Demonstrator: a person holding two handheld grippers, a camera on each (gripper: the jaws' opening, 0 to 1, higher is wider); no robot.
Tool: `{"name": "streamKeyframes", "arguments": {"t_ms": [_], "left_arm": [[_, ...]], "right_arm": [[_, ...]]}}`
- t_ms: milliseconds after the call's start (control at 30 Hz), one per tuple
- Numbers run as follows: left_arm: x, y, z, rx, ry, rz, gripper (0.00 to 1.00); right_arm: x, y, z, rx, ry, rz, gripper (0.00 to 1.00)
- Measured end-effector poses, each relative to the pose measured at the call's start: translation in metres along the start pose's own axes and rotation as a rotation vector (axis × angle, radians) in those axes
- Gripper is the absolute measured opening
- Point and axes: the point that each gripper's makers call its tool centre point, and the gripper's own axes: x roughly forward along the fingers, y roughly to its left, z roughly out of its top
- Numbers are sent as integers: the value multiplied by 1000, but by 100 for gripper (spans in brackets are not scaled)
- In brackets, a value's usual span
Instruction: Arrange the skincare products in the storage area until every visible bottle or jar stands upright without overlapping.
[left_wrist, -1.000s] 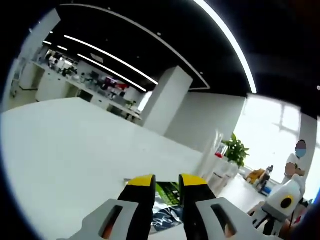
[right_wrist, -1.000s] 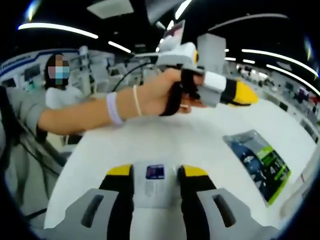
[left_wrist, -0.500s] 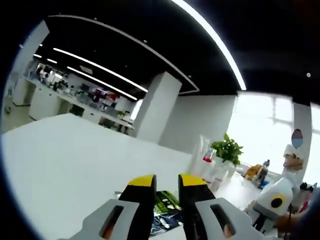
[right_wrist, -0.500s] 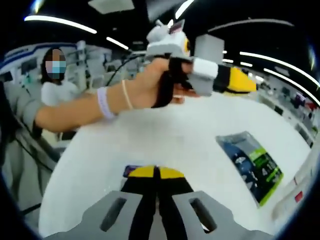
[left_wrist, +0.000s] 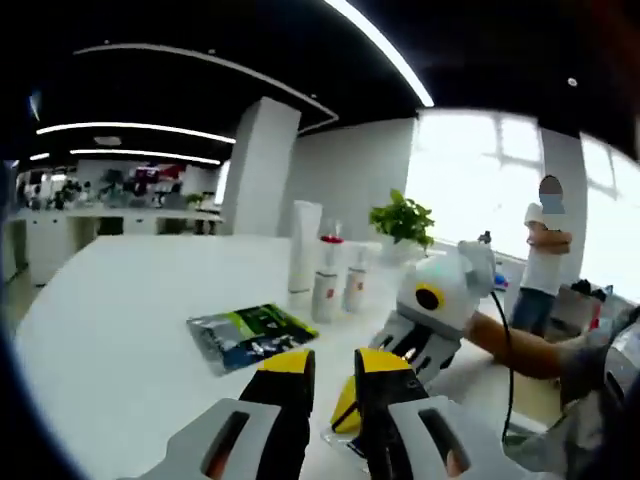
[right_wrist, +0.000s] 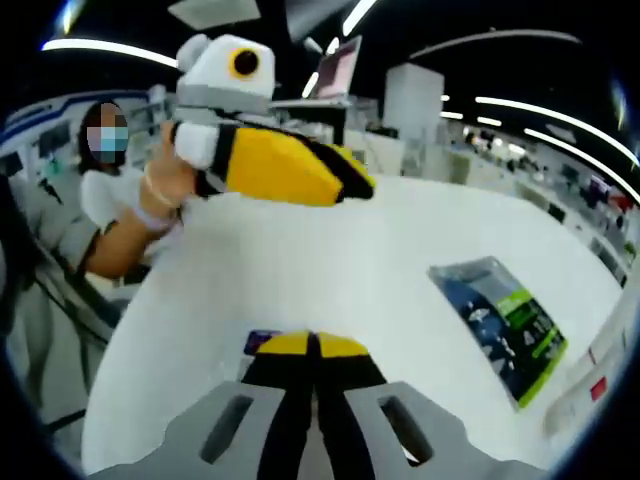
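Observation:
A tall white tube (left_wrist: 305, 250) and two small bottles (left_wrist: 325, 292) (left_wrist: 355, 285) stand upright in a row at the table's far side. My left gripper (left_wrist: 335, 365) is open with nothing between its jaws; it hovers above the table (right_wrist: 355, 185), held by a hand. My right gripper (right_wrist: 315, 345) is shut, its yellow tips touching, low over the table (left_wrist: 348, 408). A small item with a blue label (right_wrist: 262, 340) peeks out just behind those tips; whether it is pinched is hidden.
A flat green-and-blue pouch (left_wrist: 250, 332) (right_wrist: 500, 320) lies on the white table (left_wrist: 120, 320). A potted plant (left_wrist: 400, 215) stands behind the bottles. A person (right_wrist: 105, 190) sits at the table's edge, and another (left_wrist: 545, 255) stands by the window.
The right jaws went from open around a white blue-labelled item to shut. The left gripper view swung round toward the bottles and right gripper. In the right gripper view the left gripper moved nearer and leftward.

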Motion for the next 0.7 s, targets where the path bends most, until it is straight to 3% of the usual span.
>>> {"name": "streamKeyframes", "arguments": {"t_ms": [100, 167, 233, 367, 500, 600, 633, 700], "left_arm": [[-7, -9, -9, 40, 36, 6, 15], [-8, -18, -18, 47, 66, -36, 14], [-3, -25, -35, 38, 148, -64, 14], [8, -12, -58, 128, 247, 16, 13], [14, 1, -66, 177, 294, 67, 12], [17, 16, -76, 316, 369, 129, 1], [20, 16, -71, 336, 325, 136, 1], [23, 13, -73, 328, 337, 132, 0]], "right_arm": [[0, 0, 0, 0, 2, 1, 0], [0, -1, 0, 0, 2, 0, 0], [0, -2, 0, -1, 0, -1, 0], [1, -2, 0, 3, -3, -2, 0], [1, -2, 1, 2, -4, -1, 0], [1, -2, 1, 4, -5, -1, 0], [1, -3, 1, 5, -7, -3, 0], [2, -3, 2, 6, -12, -8, 0]]}}
